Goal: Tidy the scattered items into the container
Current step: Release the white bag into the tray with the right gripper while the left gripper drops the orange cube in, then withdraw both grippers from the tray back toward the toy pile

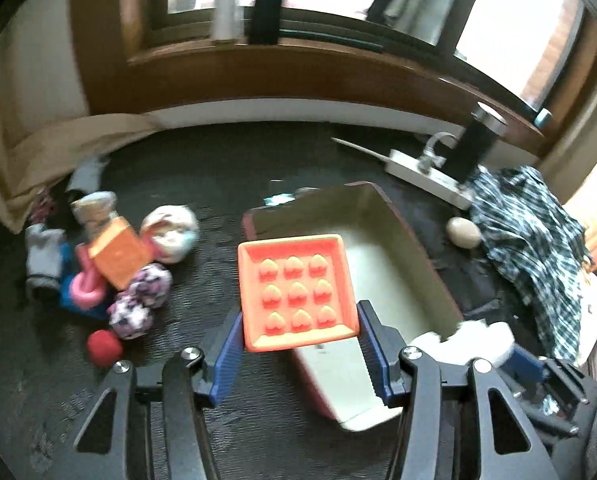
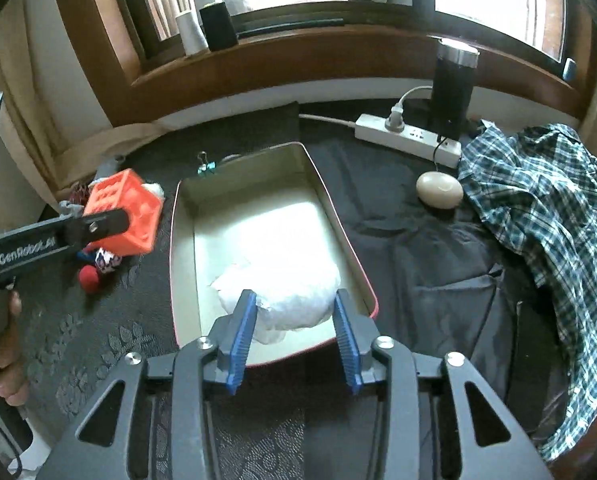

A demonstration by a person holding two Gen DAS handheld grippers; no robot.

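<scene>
My left gripper (image 1: 300,340) is shut on an orange cube (image 1: 296,292) with heart shapes, held above the near left edge of the cream tin container (image 1: 382,264). The cube (image 2: 122,212) and left gripper also show in the right wrist view, left of the container (image 2: 258,216). My right gripper (image 2: 294,332) is shut on a white crumpled wad (image 2: 278,292), held over the container's near end. The wad (image 1: 474,340) also shows in the left wrist view. Scattered items lie left of the container: an orange block (image 1: 116,254), a doll head (image 1: 172,232), patterned balls (image 1: 138,300), a red ball (image 1: 104,346).
A plaid shirt (image 2: 538,208) lies at the right on dark cloth. A beige oval object (image 2: 438,190), a white power strip (image 2: 410,138) and a black cylinder (image 2: 452,88) stand behind it. A binder clip (image 2: 206,166) lies behind the container. A window sill runs along the back.
</scene>
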